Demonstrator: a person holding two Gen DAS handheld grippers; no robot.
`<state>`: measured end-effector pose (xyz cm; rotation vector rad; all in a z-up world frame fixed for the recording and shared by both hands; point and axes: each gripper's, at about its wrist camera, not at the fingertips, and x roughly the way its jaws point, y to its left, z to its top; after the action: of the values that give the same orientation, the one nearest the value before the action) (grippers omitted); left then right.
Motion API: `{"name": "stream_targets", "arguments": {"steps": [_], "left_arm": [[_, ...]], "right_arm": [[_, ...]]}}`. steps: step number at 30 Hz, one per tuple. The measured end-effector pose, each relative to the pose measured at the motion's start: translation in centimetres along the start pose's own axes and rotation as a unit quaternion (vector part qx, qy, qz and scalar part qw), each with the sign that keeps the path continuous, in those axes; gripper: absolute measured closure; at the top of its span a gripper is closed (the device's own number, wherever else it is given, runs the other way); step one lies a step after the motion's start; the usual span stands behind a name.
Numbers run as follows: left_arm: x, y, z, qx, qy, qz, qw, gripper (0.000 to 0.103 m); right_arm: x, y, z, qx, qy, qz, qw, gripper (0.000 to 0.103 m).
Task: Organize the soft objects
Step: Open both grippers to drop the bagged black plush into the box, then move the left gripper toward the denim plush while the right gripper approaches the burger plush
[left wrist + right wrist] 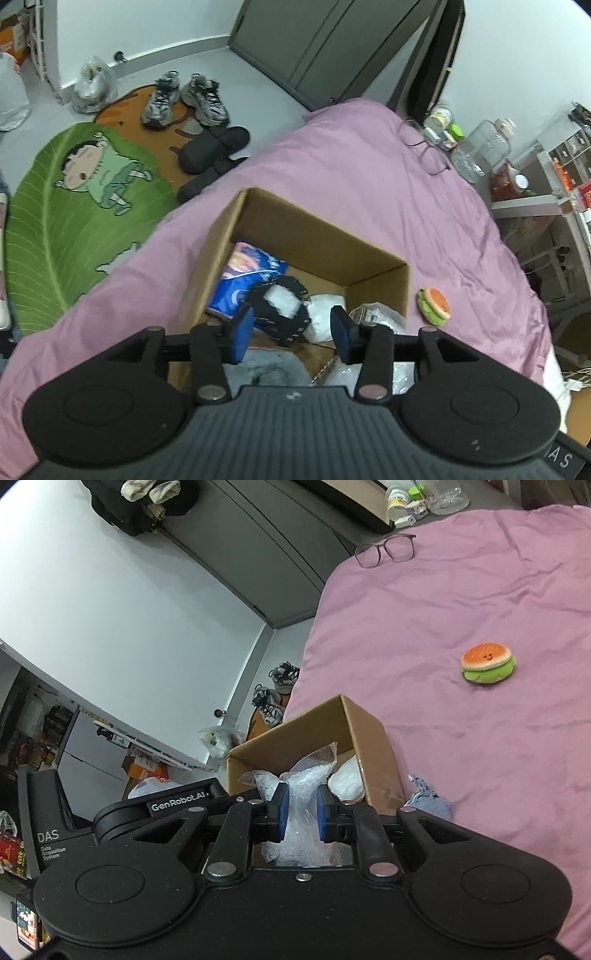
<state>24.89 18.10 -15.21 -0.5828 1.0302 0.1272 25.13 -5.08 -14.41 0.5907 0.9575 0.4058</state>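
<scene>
An open cardboard box (pixel 314 236) stands on the pink bedspread (pixel 388 177). It holds a blue packet (pixel 243 280), a black knit item (pixel 284 317), white bags (pixel 325 317) and a grey cloth (pixel 269 365). My left gripper (pixel 291 332) is open and empty above the box. My right gripper (pixel 301 812) is shut on a clear plastic bag (pixel 301 794) over the box (pixel 365 731). A plush burger (pixel 487 662) lies on the bed right of the box; it also shows in the left wrist view (pixel 434 306). A blue-grey cloth (pixel 428 799) lies beside the box.
Glasses (pixel 386 550) lie at the far end of the bed. Jars and bottles (pixel 465 140) stand on a stand beyond it. Sneakers (pixel 184 98), black slippers (pixel 214 147) and a green leaf rug (pixel 66 221) are on the floor to the left. A shelf (pixel 546 199) stands right.
</scene>
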Motion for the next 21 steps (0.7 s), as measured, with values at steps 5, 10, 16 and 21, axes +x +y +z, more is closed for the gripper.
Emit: {"name": "stream_targets", "arguments": {"steps": [5, 10, 16, 21], "left_arm": [[-1.0, 0.2, 0.1, -0.004, -0.004, 0.028, 0.9996, 0.058], [-2.4, -0.3, -0.2, -0.006, -0.012, 0.047, 0.9988, 0.051], [-3.9, -1.8, -0.8, 0.002, -0.017, 0.059, 0.9981, 0.039], [-5.4, -3.4, -1.3, 0.011, -0.025, 0.062, 0.9977, 0.032]], "right_arm": [[-0.3, -0.5, 0.3, 0.009, 0.010, 0.004, 1.000, 0.079], [-1.4, -0.5, 0.3, 0.005, 0.008, 0.009, 1.000, 0.079], [-2.8, -0.6, 0.6, 0.001, 0.015, 0.007, 1.000, 0.079], [-4.7, -0.6, 1.9, -0.004, 0.008, 0.003, 1.000, 0.075]]}}
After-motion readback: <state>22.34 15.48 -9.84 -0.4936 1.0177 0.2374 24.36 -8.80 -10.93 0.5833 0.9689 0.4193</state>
